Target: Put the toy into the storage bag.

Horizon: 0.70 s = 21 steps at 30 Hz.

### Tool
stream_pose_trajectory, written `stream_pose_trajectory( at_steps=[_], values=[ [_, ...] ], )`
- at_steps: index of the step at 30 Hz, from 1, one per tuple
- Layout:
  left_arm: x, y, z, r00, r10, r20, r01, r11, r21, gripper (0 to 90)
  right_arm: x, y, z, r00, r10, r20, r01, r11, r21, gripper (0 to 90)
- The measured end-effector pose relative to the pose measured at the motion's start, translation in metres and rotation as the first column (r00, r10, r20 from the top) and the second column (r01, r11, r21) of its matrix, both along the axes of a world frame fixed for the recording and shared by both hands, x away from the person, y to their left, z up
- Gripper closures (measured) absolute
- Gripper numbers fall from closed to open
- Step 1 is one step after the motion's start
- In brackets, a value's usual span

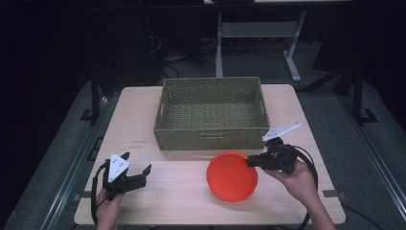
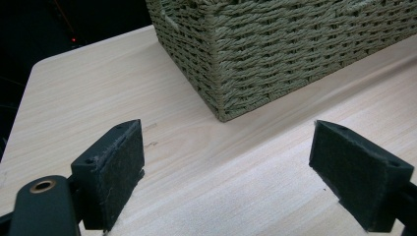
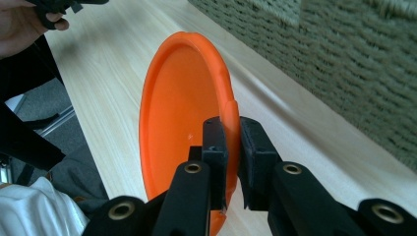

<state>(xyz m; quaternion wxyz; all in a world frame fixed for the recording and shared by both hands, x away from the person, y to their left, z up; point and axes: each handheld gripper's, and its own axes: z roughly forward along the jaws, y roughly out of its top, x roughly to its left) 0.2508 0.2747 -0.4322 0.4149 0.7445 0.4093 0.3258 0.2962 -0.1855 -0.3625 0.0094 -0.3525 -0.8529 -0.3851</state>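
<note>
An orange plate [image 1: 231, 176] hangs tilted just above the wooden table [image 1: 182, 199], in front of the woven basket [image 1: 211, 136]. My right gripper [image 1: 251, 161] is shut on the plate's right rim. In the right gripper view its two black pads [image 3: 215, 142] pinch the orange plate [image 3: 172, 108] by its edge, and the plate stands nearly on end. My left gripper [image 1: 139, 168] rests at the near left of the table, open, with nothing between its jaws. In the left gripper view the open left gripper [image 2: 227, 162] faces bare table and a corner of the basket [image 2: 275, 54].
The empty green-grey woven basket takes up the far middle of the table. Bare wood lies between the two hands and left of the basket. Dark floor, table legs and cables lie beyond the far edge.
</note>
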Motion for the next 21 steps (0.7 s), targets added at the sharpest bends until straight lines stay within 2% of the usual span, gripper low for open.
stream_pose_trajectory(
  at_steps=[3,14,21],
  values=[
    [0.0,0.0,0.0,1.0,0.001,0.003,-0.001,1.0,-0.003,12.8,0.0,0.002,0.009,0.9998,0.004,0.021,-0.004,0.9999,-0.013,82.3],
    [0.0,0.001,0.0,1.0,0.002,0.002,-0.002,1.0,0.001,12.8,0.003,0.004,0.024,0.9998,0.0,0.021,0.0,0.9997,-0.023,82.3],
    [0.0,0.002,0.001,1.0,0.009,0.001,-0.009,1.0,-0.002,12.9,0.007,0.004,0.04,0.9992,0.003,0.04,-0.001,0.9996,-0.027,82.2]
  ],
)
